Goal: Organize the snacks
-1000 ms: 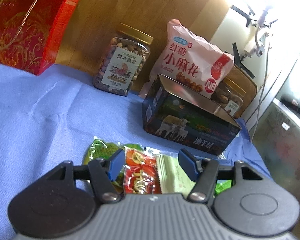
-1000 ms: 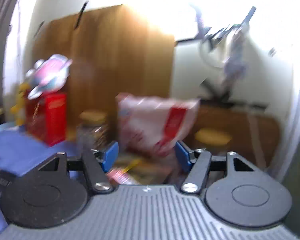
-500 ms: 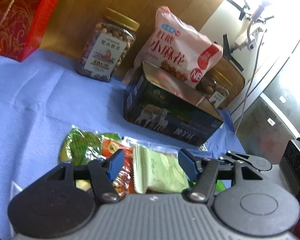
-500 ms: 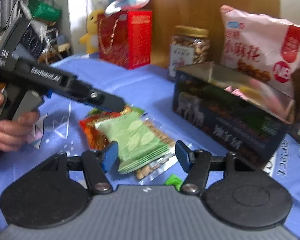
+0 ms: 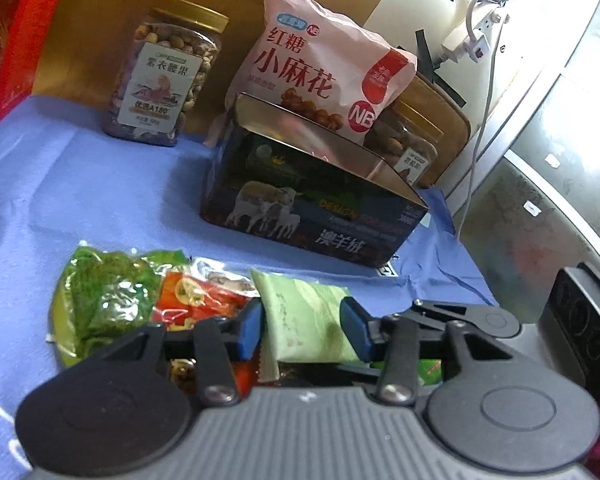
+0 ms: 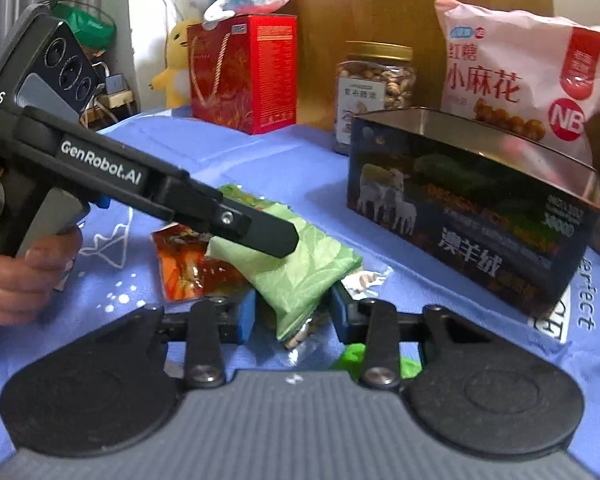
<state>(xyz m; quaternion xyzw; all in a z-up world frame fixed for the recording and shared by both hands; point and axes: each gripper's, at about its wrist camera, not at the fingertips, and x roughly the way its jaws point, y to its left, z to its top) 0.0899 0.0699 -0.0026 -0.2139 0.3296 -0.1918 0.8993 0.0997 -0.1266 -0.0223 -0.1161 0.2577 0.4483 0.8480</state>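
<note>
A light green snack packet point(image 5: 304, 320) lies on top of a pile of packets on the blue cloth. My left gripper point(image 5: 302, 330) is closing on it, and its blue pads touch both long edges. From the opposite end my right gripper point(image 6: 293, 314) is closing too, its pads against the packet's point(image 6: 300, 264) near end. A left finger point(image 6: 260, 236) lies along the packet. Beside it are a red-orange packet point(image 5: 196, 300) and a dark green packet point(image 5: 108, 300). An open dark tin box point(image 5: 320, 208) with sheep printed on it stands behind the pile.
Behind the tin stand a pink bag point(image 5: 320, 72), a jar of nuts point(image 5: 168, 76) and a second jar point(image 5: 412, 144). A red gift box point(image 6: 244, 76) with plush toys sits at the back. A clear nut packet point(image 6: 364, 280) lies under the pile. A hand point(image 6: 24, 276) holds the left gripper.
My left gripper shifted right from the red-orange packet to the green one and narrowed. My right gripper dropped to the table and narrowed around the green packet's near end.
</note>
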